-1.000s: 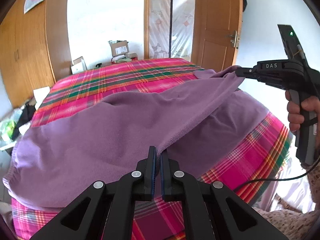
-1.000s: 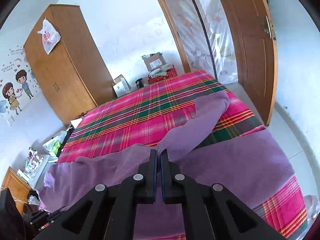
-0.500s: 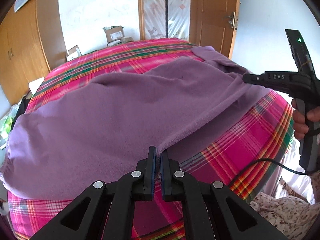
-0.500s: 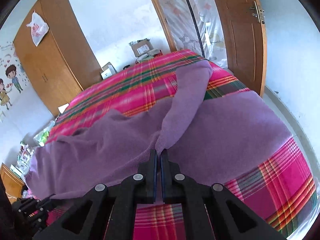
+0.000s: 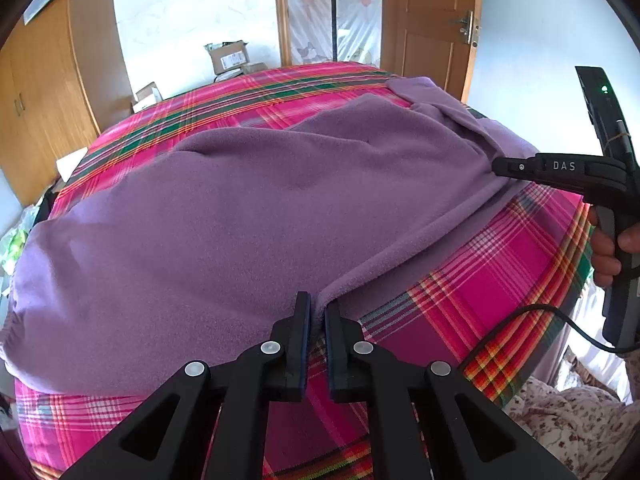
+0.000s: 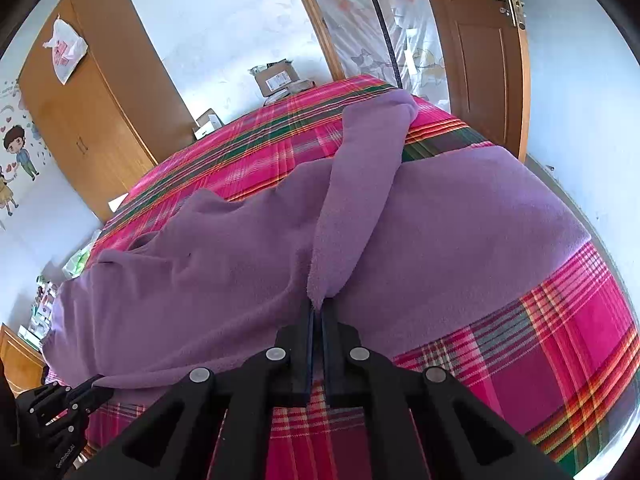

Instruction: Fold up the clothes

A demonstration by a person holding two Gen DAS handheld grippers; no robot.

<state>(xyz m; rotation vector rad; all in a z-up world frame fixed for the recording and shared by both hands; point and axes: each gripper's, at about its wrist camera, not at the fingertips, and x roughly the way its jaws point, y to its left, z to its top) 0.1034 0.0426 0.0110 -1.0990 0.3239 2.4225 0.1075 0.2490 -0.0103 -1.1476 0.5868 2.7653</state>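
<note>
Purple fleece garment (image 5: 224, 216) now lies lower and flatter across the plaid bedspread (image 5: 492, 276) than a second ago; in the left wrist view, the left gripper (image 5: 316, 312) pinches its near hem.

Right wrist view: the right gripper (image 6: 318, 316) clamps a soft folded edge, its lifted ridge lowered, so the fold is settling.

A purple fleece garment (image 5: 248, 208) lies spread across the pink plaid bed (image 5: 500, 272) — soft, matte, loosely rumpled. One layer is doubled over the rest, its near edge running along the bed's front, and a sleeve (image 6: 360, 184) trails toward the far side.
</note>
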